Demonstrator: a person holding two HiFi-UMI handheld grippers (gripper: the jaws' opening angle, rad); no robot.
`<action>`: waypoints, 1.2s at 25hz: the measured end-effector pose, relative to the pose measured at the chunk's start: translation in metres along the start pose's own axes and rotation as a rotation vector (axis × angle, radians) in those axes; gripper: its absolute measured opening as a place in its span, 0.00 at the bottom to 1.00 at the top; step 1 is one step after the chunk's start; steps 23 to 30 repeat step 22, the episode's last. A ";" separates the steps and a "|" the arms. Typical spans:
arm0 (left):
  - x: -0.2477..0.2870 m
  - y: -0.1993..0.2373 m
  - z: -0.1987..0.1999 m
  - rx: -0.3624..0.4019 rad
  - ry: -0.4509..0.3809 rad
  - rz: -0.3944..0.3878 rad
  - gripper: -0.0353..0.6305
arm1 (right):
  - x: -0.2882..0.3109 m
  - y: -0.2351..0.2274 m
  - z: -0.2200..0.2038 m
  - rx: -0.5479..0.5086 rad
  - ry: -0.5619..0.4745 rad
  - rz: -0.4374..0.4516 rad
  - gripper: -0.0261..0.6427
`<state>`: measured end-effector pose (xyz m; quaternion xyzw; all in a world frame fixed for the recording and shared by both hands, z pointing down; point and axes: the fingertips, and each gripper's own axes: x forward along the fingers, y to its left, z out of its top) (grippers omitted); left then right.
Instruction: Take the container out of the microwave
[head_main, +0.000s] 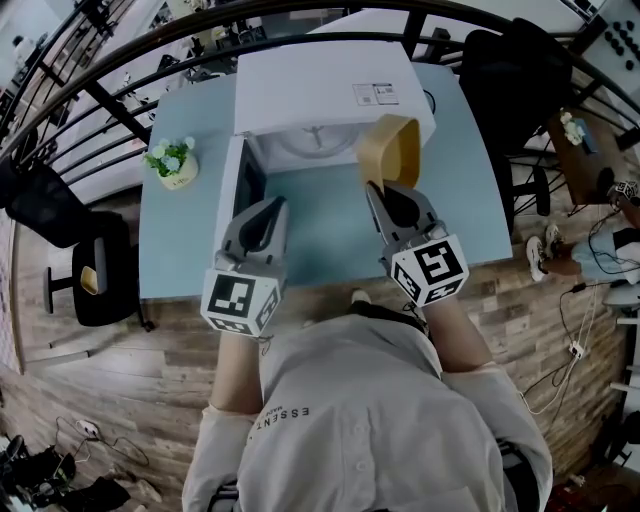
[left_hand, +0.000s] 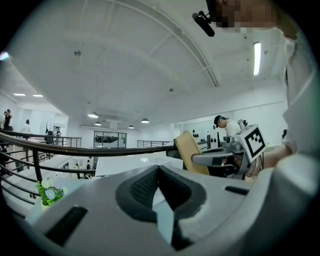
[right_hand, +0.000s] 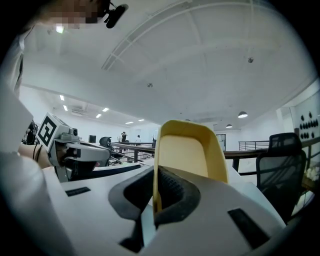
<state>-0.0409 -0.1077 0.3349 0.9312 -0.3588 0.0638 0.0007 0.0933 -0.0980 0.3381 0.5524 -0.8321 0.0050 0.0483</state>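
Open microwave (head_main: 322, 92), tan container (head_main: 393, 150) outside
Fingers of right gripper (head_main: 384, 186) grasp its wall; left gripper (head_main: 273, 206) fingers clenched, empty.

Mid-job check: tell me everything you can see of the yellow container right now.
The container is a pale yellow tub, plastic-looking, with tapered walls, rounded corners and a thin rim. It looks empty. It is tipped on its side, and its inside shows in the head view. The right claw is shut on one wall at the rim. The tub hangs just outside the open microwave, above the table, and nothing else visibly touches it.
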 end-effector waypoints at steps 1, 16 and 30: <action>0.000 0.001 0.000 0.000 0.001 0.001 0.06 | 0.001 0.000 0.000 0.004 0.001 -0.001 0.06; 0.003 0.005 0.004 0.003 0.001 0.008 0.06 | 0.003 -0.005 -0.002 -0.002 -0.003 -0.045 0.06; 0.005 0.006 0.006 0.006 0.002 0.006 0.06 | 0.005 -0.006 0.001 -0.019 -0.007 -0.061 0.06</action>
